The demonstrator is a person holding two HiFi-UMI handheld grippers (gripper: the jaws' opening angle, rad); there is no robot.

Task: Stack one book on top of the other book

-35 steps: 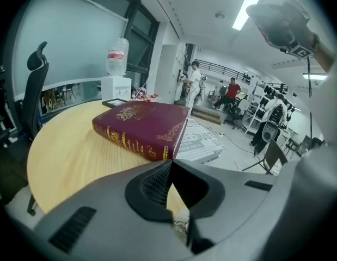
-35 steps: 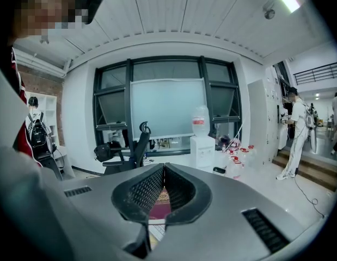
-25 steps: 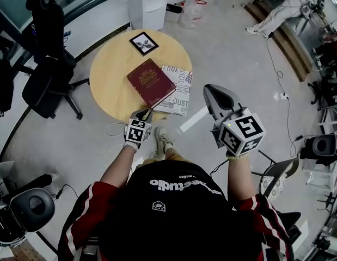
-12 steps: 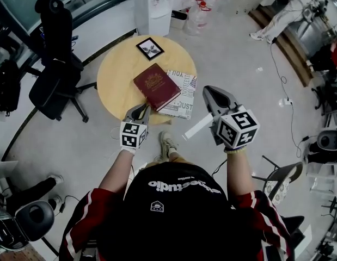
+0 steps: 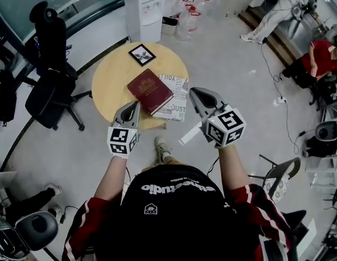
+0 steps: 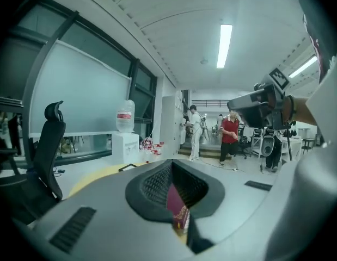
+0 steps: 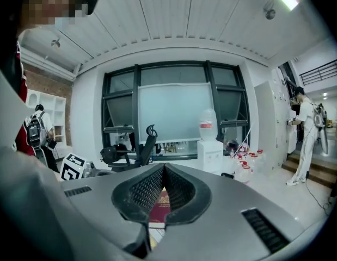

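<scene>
red book (image 5: 150, 90) lay on top of the printed book (image 5: 179, 95), both on the near right part of the round table (image 5: 111, 75) (printed one peeking out to the right). left gripper (image 5: 132, 106), just off the table's near rim, had just been closing its jaws on nothing. right gripper (image 5: 195, 94), beside the table's right edge, was clamped together too, empty.

Two books, a red book (image 5: 149, 90) on a lettered book (image 5: 178, 91), share one round table (image 5: 111, 78) with one framed picture (image 5: 142, 54). Two grippers, the left gripper (image 5: 133, 104) and the right gripper (image 5: 196, 94), hang at the table's near edge. One water dispenser (image 5: 144, 10) stands beyond its far side.
</scene>
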